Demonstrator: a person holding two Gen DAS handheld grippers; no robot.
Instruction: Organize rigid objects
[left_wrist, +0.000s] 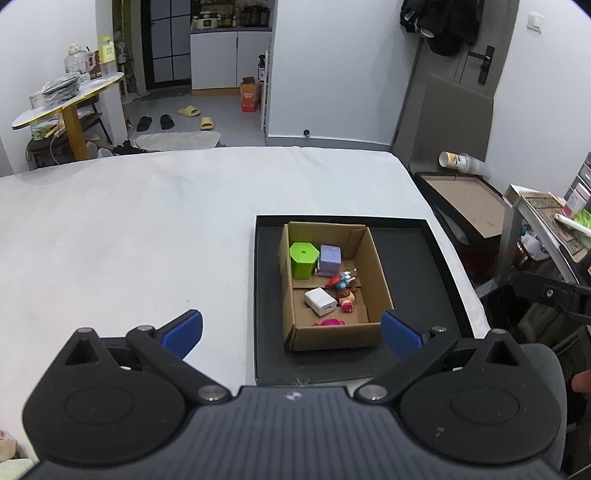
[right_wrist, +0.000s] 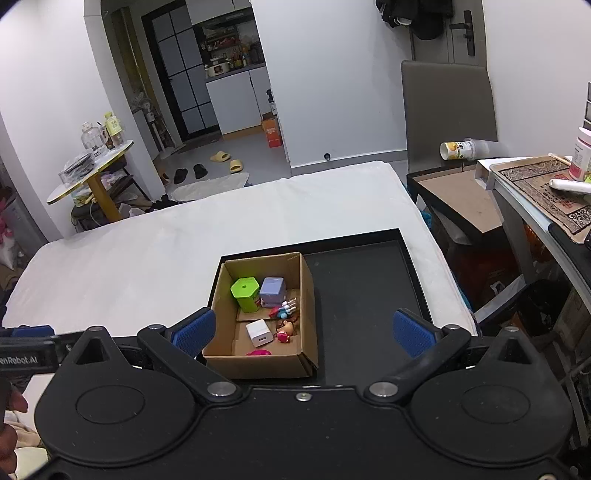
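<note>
Left wrist view showed the left gripper (left_wrist: 291, 334) spread wide and empty above a cardboard box (left_wrist: 334, 334) holding a green container (left_wrist: 303, 260), purple cube (left_wrist: 330, 258), white charger (left_wrist: 320, 301) and figurines. The right gripper (right_wrist: 303, 332) hung equally open; a careless descent could snag the box wall and tip everything onto the black tray (right_wrist: 362, 295).
</note>
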